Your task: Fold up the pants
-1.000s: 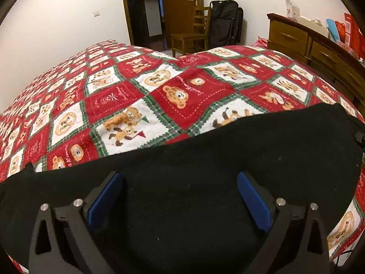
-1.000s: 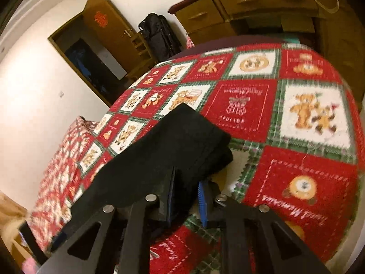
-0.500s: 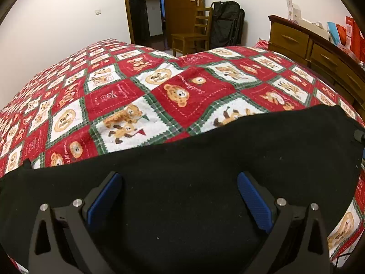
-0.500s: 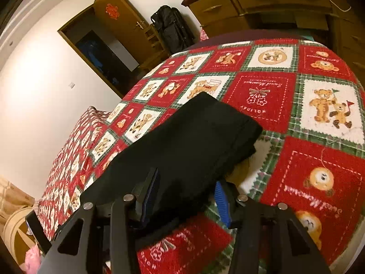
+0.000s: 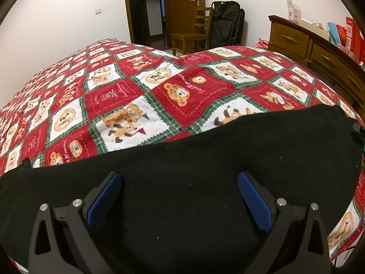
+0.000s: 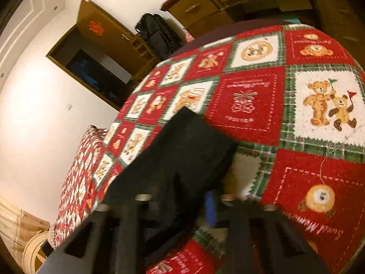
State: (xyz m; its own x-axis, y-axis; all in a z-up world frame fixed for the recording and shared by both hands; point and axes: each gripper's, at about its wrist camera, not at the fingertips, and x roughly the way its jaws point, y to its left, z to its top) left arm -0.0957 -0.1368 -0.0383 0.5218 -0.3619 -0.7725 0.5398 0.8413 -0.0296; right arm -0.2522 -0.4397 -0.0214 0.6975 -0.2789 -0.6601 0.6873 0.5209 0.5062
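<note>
On the bed: black pants (image 5: 194, 182) lie as a long strip along the near edge of the bear quilt (image 5: 178, 91).
left gripper (image 5: 178, 196): jaws wide, hovering over mid-strip, gripping nothing; probably waiting.
right gripper (image 6: 200, 203): jaws just closing, now narrow, pinching the pants end, likely to lift it for a fold.
Left view only: full strip, far end by the dresser (image 5: 319, 45).
Right view only: the pinch and the squared end.

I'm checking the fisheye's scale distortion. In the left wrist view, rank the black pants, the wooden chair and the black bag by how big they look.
1. black pants: largest by far, but nearest the lens.
2 and 3. black bag and wooden chair: they look alike in size, side by side at the far wall, so I won't rank them.
</note>
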